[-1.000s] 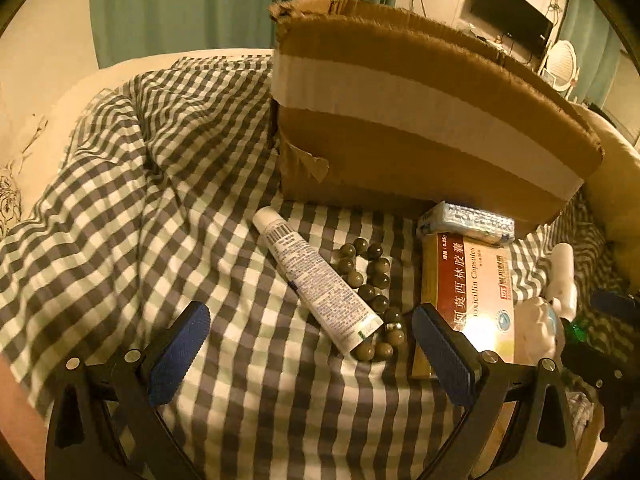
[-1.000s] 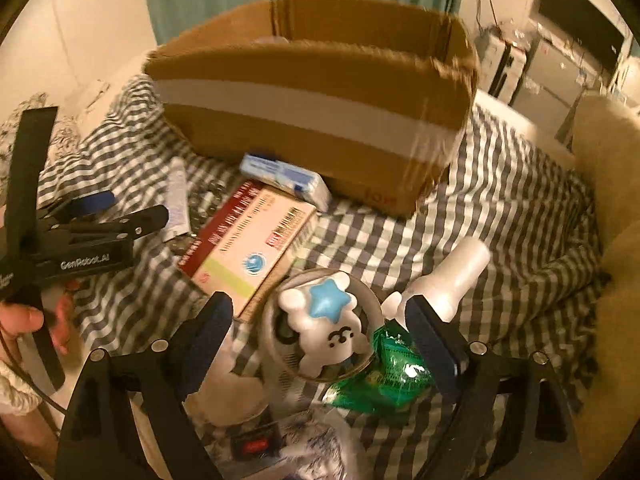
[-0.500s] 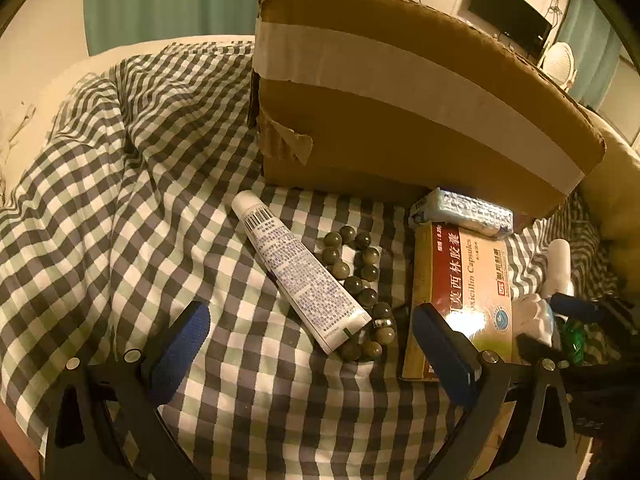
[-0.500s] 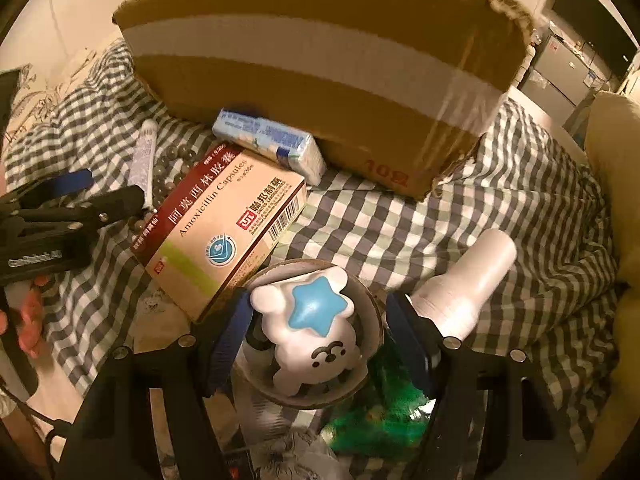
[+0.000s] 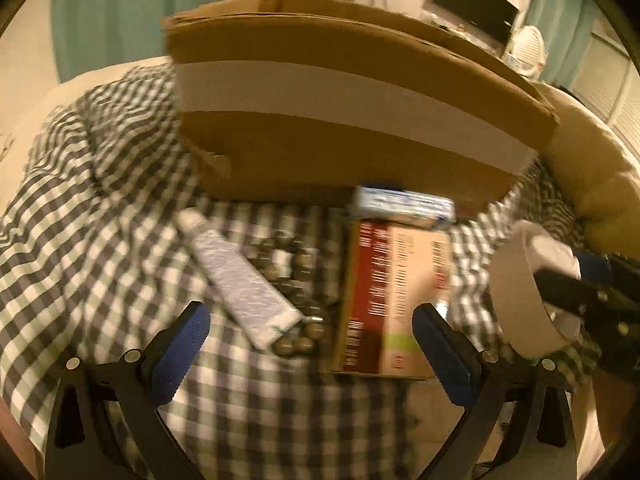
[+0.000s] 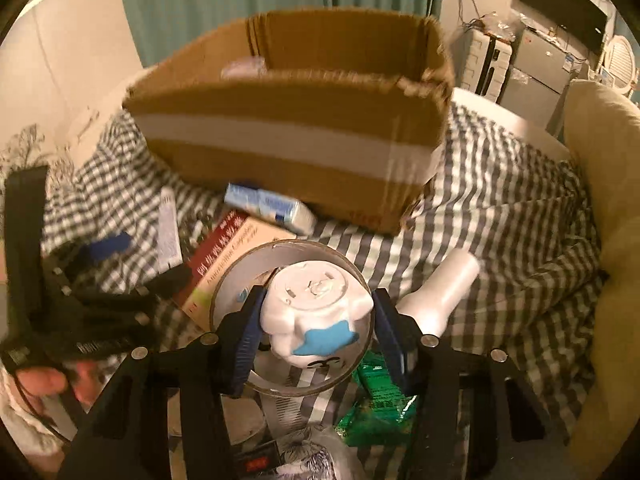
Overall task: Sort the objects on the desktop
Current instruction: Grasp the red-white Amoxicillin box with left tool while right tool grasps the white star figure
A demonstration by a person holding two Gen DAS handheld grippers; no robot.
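Dim warm amber light; both views motion-blurred; fisheye bending, dark vignette at edges.

Left tongs [image 5: 310, 356] (jaws apart) above tube [image 5: 240, 280].

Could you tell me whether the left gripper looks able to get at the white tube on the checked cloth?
Probably yes: the left gripper is open and empty, and the tube lies uncovered just ahead, though partly on the beads.
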